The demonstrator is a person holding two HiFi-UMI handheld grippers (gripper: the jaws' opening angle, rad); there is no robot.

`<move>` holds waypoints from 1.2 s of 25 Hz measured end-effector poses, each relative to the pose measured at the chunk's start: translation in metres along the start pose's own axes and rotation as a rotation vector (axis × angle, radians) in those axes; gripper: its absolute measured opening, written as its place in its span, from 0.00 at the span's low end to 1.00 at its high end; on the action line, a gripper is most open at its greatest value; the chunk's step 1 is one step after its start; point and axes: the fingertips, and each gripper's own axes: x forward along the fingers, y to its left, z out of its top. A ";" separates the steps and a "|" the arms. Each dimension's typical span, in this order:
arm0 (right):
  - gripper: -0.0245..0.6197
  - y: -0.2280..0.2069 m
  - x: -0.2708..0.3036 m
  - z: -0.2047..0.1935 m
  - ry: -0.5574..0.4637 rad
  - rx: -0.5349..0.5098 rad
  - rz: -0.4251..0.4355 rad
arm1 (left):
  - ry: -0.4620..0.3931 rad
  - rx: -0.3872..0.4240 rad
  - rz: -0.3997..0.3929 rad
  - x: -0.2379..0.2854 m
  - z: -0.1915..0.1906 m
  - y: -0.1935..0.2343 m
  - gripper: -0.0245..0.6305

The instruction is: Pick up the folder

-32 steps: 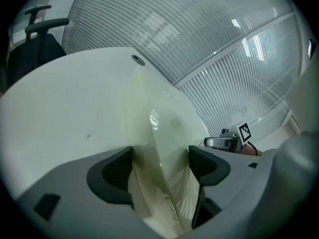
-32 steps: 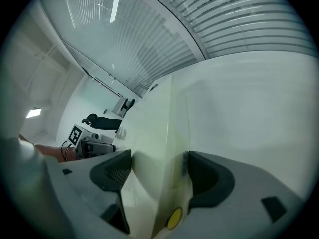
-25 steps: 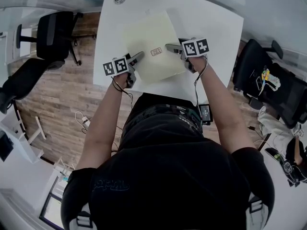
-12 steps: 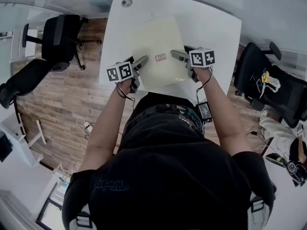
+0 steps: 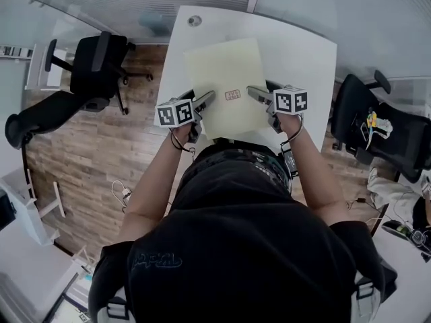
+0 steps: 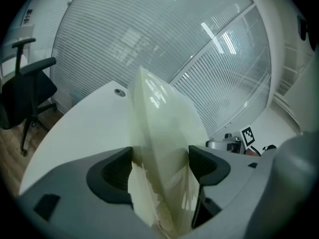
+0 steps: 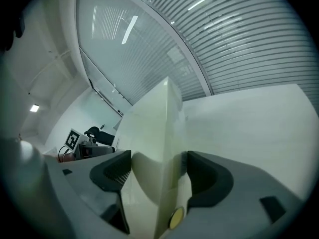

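Head view: the pale yellow folder point(image 5: 225, 73) stretches from the tips of the left gripper point(image 5: 206, 100) across to those of the right gripper point(image 5: 254, 92), its small red label point(image 5: 232, 95) between the two, with the white table point(image 5: 303, 52) beyond. In the left gripper view the dark fingers point(image 6: 110, 172) are clamped on the folder's edge, the sheet bowing out ahead of them; in the right gripper view the fingers pinch it edge-on likewise.

Folder point(image 5: 225, 73) — pale yellow, thin, bowed; red label point(image 5: 233, 95) near front edge — over table point(image 5: 303, 52).
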 end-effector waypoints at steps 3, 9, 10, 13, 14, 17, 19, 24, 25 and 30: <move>0.59 0.008 -0.006 0.004 -0.011 -0.020 -0.016 | -0.004 0.019 -0.008 -0.007 0.005 -0.005 0.59; 0.59 0.026 -0.011 0.003 -0.043 -0.014 -0.028 | -0.007 0.053 -0.024 -0.020 0.011 -0.007 0.59; 0.59 0.026 -0.012 0.002 -0.047 -0.012 -0.036 | -0.005 0.060 -0.026 -0.022 0.012 -0.007 0.59; 0.59 0.028 -0.017 -0.003 -0.056 0.000 -0.055 | 0.005 0.076 -0.038 -0.024 0.011 -0.010 0.59; 0.59 0.030 -0.018 -0.005 -0.060 0.006 -0.056 | 0.009 0.076 -0.042 -0.024 0.010 -0.010 0.59; 0.59 0.032 -0.021 -0.011 -0.068 0.022 -0.072 | 0.014 0.077 -0.054 -0.025 0.006 -0.011 0.59; 0.59 0.028 -0.025 -0.018 -0.059 0.030 -0.089 | 0.017 0.078 -0.056 -0.025 0.003 -0.013 0.59; 0.59 0.027 -0.036 -0.025 -0.056 0.031 -0.085 | 0.020 0.068 -0.056 -0.026 -0.007 -0.024 0.59; 0.59 0.027 -0.038 -0.026 -0.058 0.027 -0.084 | 0.018 0.066 -0.055 -0.026 -0.008 -0.025 0.59; 0.59 0.020 -0.058 -0.035 -0.059 0.027 -0.088 | 0.013 0.075 -0.038 -0.026 -0.017 -0.045 0.59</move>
